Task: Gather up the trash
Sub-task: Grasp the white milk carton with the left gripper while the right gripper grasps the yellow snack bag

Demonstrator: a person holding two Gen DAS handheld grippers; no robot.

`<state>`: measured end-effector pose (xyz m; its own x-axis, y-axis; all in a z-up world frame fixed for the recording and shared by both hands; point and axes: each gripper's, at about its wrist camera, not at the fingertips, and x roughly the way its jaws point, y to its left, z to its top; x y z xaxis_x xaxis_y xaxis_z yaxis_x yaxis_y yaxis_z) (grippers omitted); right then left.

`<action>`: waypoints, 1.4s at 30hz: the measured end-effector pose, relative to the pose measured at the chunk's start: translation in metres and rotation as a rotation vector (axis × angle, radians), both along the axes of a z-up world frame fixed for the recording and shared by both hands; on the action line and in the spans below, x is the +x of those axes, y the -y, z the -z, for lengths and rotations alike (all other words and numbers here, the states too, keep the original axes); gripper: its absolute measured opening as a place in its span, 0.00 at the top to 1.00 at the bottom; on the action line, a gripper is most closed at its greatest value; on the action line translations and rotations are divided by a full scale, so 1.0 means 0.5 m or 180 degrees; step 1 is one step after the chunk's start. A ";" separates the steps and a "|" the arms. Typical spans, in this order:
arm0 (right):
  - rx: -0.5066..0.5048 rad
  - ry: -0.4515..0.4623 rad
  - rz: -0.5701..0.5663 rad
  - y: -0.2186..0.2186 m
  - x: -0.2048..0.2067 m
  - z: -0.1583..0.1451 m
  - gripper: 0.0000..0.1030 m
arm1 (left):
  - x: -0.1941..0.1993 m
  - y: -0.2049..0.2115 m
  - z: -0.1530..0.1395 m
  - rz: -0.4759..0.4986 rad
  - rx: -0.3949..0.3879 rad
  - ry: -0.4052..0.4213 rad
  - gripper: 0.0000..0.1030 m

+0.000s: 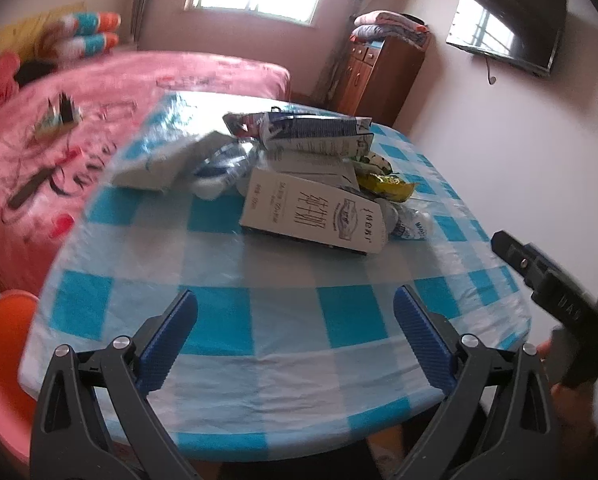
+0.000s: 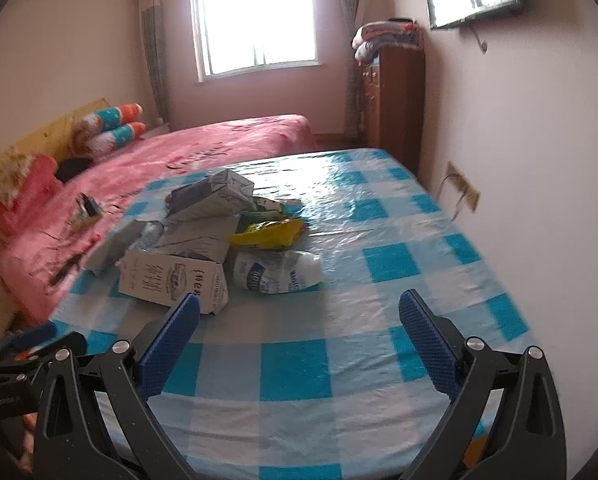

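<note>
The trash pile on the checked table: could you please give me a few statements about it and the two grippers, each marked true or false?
1. The left gripper is open and holds nothing. True.
2. The right gripper is shut on the yellow wrapper. False: it is open and empty, and the wrapper lies in the pile.
3. The white carton lies at the near edge of the pile. True.
4. The trash sits on the pink bed. False: it is on the blue-checked table.
5. A crushed plastic bottle lies beside the white carton. True.
</note>
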<state>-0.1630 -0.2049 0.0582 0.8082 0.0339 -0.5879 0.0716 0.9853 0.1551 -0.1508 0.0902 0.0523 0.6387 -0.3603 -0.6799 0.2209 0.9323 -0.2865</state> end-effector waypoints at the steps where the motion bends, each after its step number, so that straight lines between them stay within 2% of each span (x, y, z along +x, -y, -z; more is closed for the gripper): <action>1: 0.0038 -0.0017 -0.0023 0.007 0.007 0.007 0.04 | 0.005 0.002 0.002 0.0001 -0.0053 -0.0051 0.05; 9: 0.0377 -0.0189 -0.0182 0.059 0.067 0.047 0.04 | 0.060 0.043 0.023 -0.0066 -0.0495 -0.0438 0.06; 20: 0.1352 -0.0400 -0.0488 0.099 0.223 0.077 0.07 | 0.171 0.069 0.062 -0.0377 -0.1082 -0.0896 0.06; 23: 0.1588 -0.0522 -0.0516 0.106 0.271 0.091 0.19 | 0.194 0.070 0.070 -0.0457 -0.1154 -0.0930 0.06; 27: 0.1768 -0.0695 -0.0512 0.112 0.318 0.112 0.20 | 0.222 0.064 0.077 -0.0513 -0.1223 -0.0948 0.06; 30: 0.1920 -0.0776 -0.0512 0.122 0.345 0.125 0.30 | 0.244 0.059 0.084 -0.0587 -0.1245 -0.0978 0.06; 36: 0.2103 -0.0880 -0.0525 0.125 0.380 0.150 0.37 | 0.264 0.058 0.096 -0.0664 -0.1214 -0.0983 0.06; 38: 0.2086 -0.0907 -0.0555 0.117 0.389 0.157 0.42 | 0.266 0.061 0.096 -0.0667 -0.1174 -0.0952 0.06; 41: 0.2013 -0.0882 -0.0553 0.105 0.394 0.162 0.46 | 0.270 0.071 0.093 -0.0667 -0.1035 -0.0926 0.19; 42: 0.1981 -0.0860 -0.0543 0.102 0.395 0.161 0.46 | 0.270 0.071 0.093 -0.0646 -0.1061 -0.0927 0.22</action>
